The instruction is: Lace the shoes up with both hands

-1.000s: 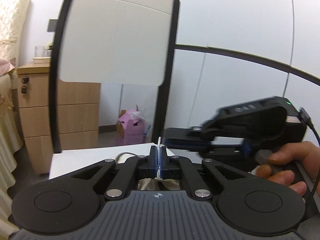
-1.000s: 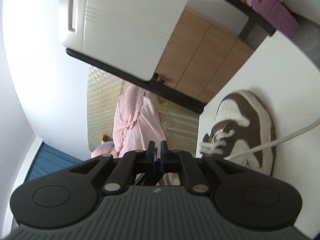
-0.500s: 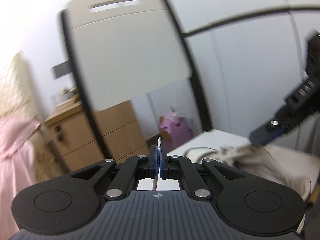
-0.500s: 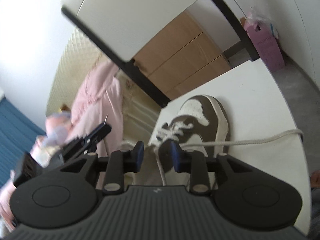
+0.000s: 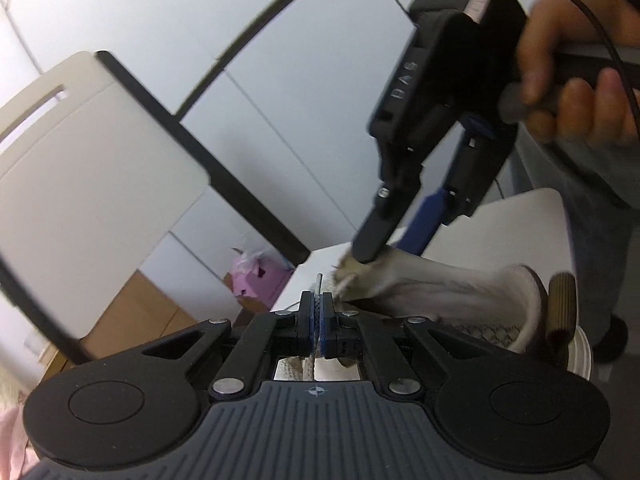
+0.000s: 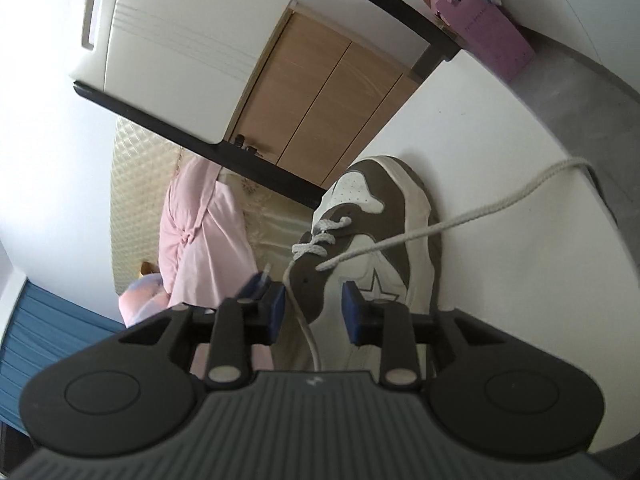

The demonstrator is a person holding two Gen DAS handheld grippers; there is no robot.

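A brown and white sneaker (image 6: 384,240) lies on the white table (image 6: 500,140), partly laced. One grey lace end (image 6: 480,216) trails off to the right across the table. My left gripper (image 5: 318,300) is shut on the other lace end, whose tip (image 5: 318,282) sticks out past the pads. In the right wrist view it shows as a blue-padded tip (image 6: 260,284) to the left of the shoe. My right gripper (image 6: 314,310) is open over the shoe's side, and a lace strand (image 6: 304,320) runs loose between its fingers. From the left wrist, the right gripper (image 5: 388,248) hovers at the shoe's tongue (image 5: 432,280).
A white chair back on a black frame (image 5: 100,168) stands behind the table. Wooden drawers (image 6: 320,100), a pink box (image 5: 256,280) on the floor and a pink garment (image 6: 200,240) lie beyond it. A hand (image 5: 572,80) holds the right gripper's handle.
My right gripper has gone from nearly shut to open and sunk closer to the shoe. The left gripper has rolled and dropped toward the shoe, still shut on the lace tip.
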